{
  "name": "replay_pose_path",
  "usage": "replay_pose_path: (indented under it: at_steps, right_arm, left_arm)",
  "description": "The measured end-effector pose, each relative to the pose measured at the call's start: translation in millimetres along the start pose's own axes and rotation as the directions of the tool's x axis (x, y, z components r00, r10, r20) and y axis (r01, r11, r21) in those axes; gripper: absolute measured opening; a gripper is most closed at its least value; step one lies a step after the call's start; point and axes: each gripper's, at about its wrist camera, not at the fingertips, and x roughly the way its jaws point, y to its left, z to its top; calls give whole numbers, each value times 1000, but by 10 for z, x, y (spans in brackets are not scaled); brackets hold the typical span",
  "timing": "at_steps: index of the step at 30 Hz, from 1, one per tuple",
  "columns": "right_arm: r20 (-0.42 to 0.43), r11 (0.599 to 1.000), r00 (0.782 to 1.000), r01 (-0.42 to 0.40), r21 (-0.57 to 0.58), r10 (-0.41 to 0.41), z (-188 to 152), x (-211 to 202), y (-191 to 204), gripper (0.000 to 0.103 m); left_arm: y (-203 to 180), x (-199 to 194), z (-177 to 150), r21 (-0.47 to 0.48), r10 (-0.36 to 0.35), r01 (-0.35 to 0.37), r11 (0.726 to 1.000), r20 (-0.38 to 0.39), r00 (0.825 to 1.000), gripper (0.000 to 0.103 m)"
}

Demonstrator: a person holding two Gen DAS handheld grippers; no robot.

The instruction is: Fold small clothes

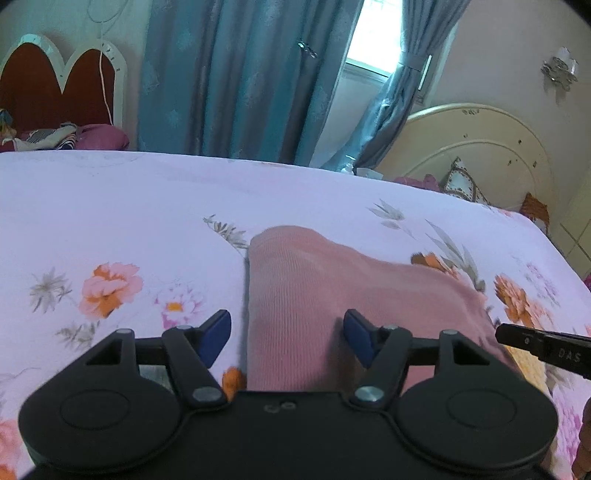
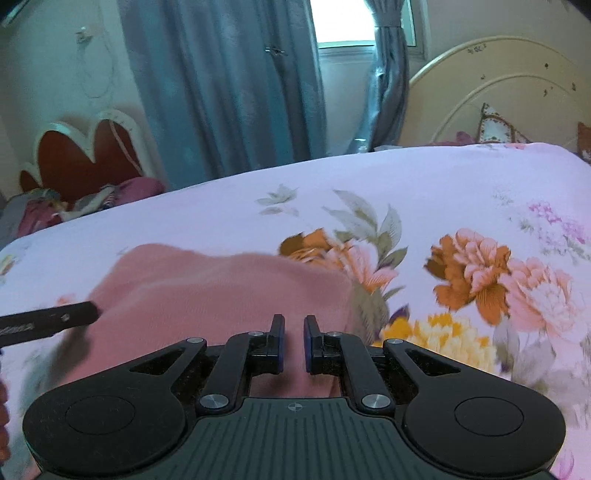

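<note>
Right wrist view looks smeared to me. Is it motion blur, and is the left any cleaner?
Right wrist: the pink garment and floral bedsheet streak at their edges, so it looks like motion blur; the window blows out white. Left wrist: knit ribbing on the garment stays readable, its far edge soft; fisheye bows the bed edge in both.

Ahead of you at twelve o'clock hang blue-grey curtains [image 1: 236, 74], parted around a bright window [image 1: 373, 40] that gives the daylight. At ten o'clock you see a red scalloped headboard [image 1: 59, 81] with white trim against a pale wall [image 1: 498, 55]. At two o'clock stands a cream arched headboard [image 1: 480, 144]. Below you spreads the lilac floral bedsheet [image 1: 147, 206].
</note>
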Motion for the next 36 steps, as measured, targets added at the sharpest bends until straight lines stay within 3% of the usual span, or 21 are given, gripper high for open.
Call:
replay_pose_path:
  at_steps: [4, 8, 12, 18, 23, 26, 30, 34, 35, 36]
  right_arm:
    - [-19, 998, 1000, -20, -52, 19, -188, -200, 146, 8]
    - [-59, 992, 998, 18, -127, -26, -435, -200, 198, 8]
    - [-72, 995, 997, 33, -94, -39, -524, -160, 99, 8]
    - [-40, 996, 999, -5, -94, 1, -522, -477, 163, 8]
    - [-70, 992, 997, -24, -120, 15, -725, -654, 210, 8]
    - [-103, 990, 995, 4, -143, -19, -901, -612, 165, 8]
    - [-92, 994, 996, 0, -107, -10, -932, -680, 91, 9]
    - [-105, 995, 994, 27, -99, -38, -1005, -652, 20, 9]
    - [-105, 995, 994, 28, -92, -37, -988, -674, 6, 13]
    - [-106, 997, 994, 29, -78, -37, -957, -701, -9, 27]
  left_arm:
    - [-75, -159, -129, 29, -5, 5, 1000, -14, 1000, 65]
    - [-140, -189, -286, 62, 6, -4, 998, -37, 999, 66]
    - [-160, -195, -338, 79, 25, -22, 997, -40, 999, 68]
    - [-211, -375, -354, 108, 34, -30, 994, -32, 999, 65]
    - [-184, -571, -515, 127, 24, -19, 992, -37, 999, 66]
    - [-151, -591, -673, 150, 31, -20, 989, -70, 997, 66]
    - [-44, -525, -858, 112, 21, -6, 994, -140, 990, 67]
    - [-22, -531, -903, 100, 18, -4, 995, -134, 991, 68]
    - [-17, -537, -887, 90, 13, -1, 996, -140, 990, 68]
    - [-11, -552, -869, 78, 6, 5, 997, -144, 990, 68]
